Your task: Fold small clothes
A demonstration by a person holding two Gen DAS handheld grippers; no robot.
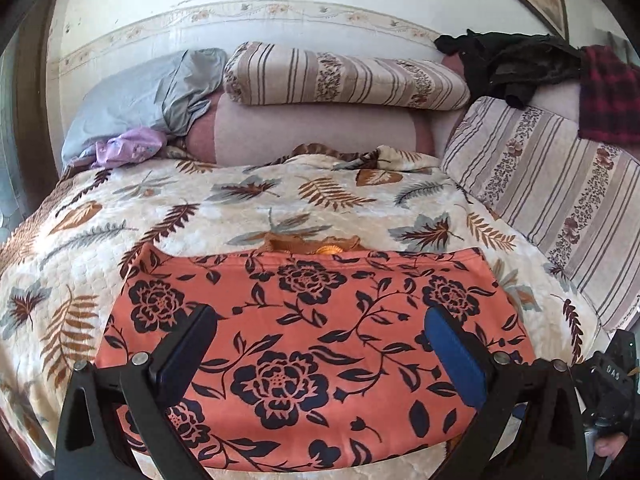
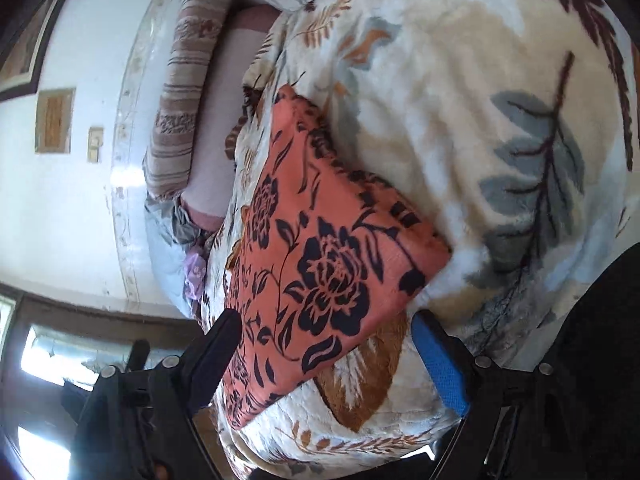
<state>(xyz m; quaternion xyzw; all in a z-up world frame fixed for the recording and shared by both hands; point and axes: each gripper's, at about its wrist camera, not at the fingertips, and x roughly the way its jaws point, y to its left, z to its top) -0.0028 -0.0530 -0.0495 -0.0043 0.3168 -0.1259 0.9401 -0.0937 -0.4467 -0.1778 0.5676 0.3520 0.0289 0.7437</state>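
Observation:
An orange garment with dark navy flowers [image 1: 316,344] lies flat on the leaf-patterned quilt [image 1: 240,204], folded into a wide rectangle. A brown knitted piece with an orange spot [image 1: 316,245] peeks out at its far edge. My left gripper [image 1: 320,332] is open, its fingers spread above the near half of the garment. The right wrist view is rolled sideways: the same garment [image 2: 320,248] lies ahead on the quilt [image 2: 460,120]. My right gripper [image 2: 326,332] is open and empty, its jaws either side of the garment's near corner.
Striped pillows [image 1: 344,76] [image 1: 560,192], a grey pillow [image 1: 140,96] and a lilac cloth [image 1: 128,146] lie at the head of the bed. Dark clothes [image 1: 516,64] and a red plaid cloth [image 1: 608,96] are heaped at the far right. The other gripper's body [image 1: 612,392] shows at right.

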